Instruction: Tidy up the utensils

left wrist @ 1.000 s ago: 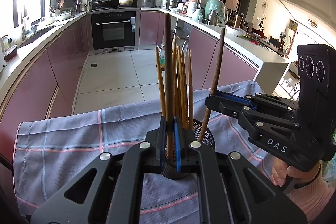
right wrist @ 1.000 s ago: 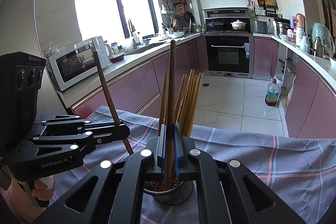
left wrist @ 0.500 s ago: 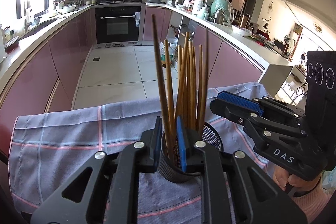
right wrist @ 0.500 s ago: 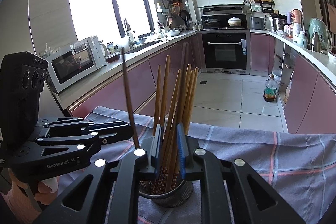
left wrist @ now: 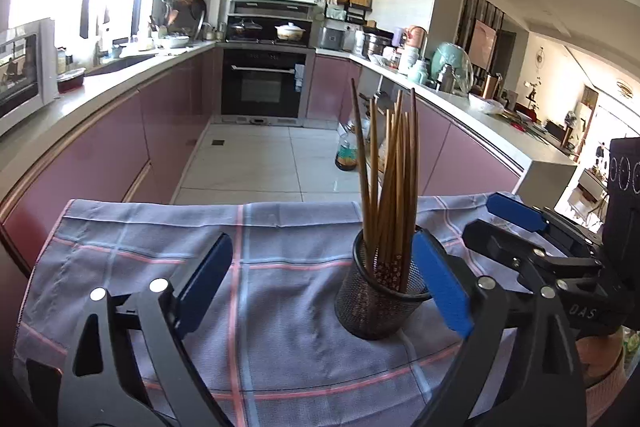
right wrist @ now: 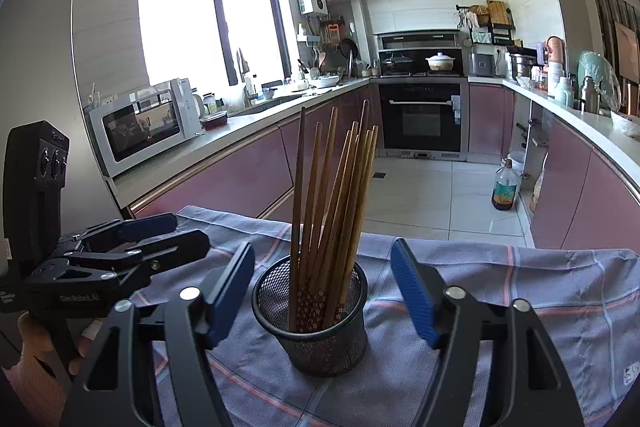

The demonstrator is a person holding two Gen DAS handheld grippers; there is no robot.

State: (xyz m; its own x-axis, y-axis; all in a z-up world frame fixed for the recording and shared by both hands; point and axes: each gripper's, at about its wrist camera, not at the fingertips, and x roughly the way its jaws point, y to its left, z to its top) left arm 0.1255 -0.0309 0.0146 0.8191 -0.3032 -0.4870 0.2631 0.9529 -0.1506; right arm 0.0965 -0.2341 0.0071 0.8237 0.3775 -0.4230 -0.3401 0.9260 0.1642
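1. My left gripper (left wrist: pixel 320 287) has just been opening wide and is holding nothing.
2. My right gripper (right wrist: pixel 322 295) has just been opening too, with the mesh cup (right wrist: pixel 316 331) sitting untouched between its jaws.
3. The chopsticks (right wrist: pixel 332 211) are standing in the cup on the checked cloth (right wrist: pixel 540 307).

You see wooden chopsticks (right wrist: pixel 336 195), smooth with a matt brown finish and patterned lower ends, standing in a black wire-mesh metal holder (right wrist: pixel 316 323). Under it lies a woven checked cloth (right wrist: pixel 520 299), soft, matt and slightly creased. Your grippers' frames look like matt black plastic with shiny metal rivets; the fingers (right wrist: pixel 412 291) carry ribbed blue pads. Behind, the pink cabinet fronts (right wrist: pixel 224 179) are glossy.
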